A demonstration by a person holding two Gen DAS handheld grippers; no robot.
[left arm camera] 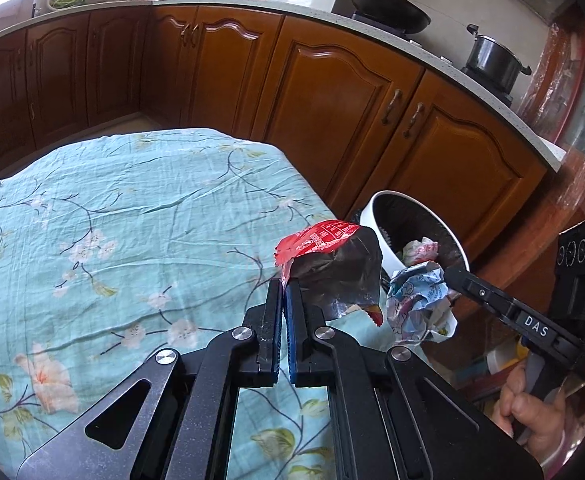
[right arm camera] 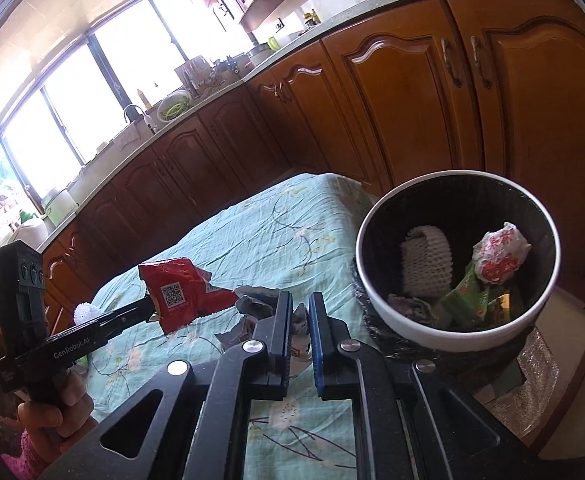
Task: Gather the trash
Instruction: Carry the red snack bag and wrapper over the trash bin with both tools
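My left gripper point(left arm camera: 284, 286) is shut on a red foil snack wrapper point(left arm camera: 328, 256) and holds it above the table's right edge; the wrapper also shows in the right wrist view point(right arm camera: 180, 294). My right gripper point(right arm camera: 301, 300) is shut on a crumpled printed paper point(left arm camera: 420, 300), which also shows between its pads point(right arm camera: 260, 300), next to the bin. The white trash bin point(right arm camera: 376, 312) with a black liner stands beside the table and holds a foam net point(right arm camera: 426, 266), a crumpled red-and-white wrapper point(right arm camera: 500, 256) and a green packet point(right arm camera: 468, 300).
The table carries a teal floral cloth point(left arm camera: 132, 220). Brown kitchen cabinets point(left arm camera: 332, 92) run behind it, with a wok point(left arm camera: 388, 8) and a pot point(left arm camera: 492, 60) on the counter. A small white foam piece point(right arm camera: 86, 312) lies by the left gripper in the right wrist view.
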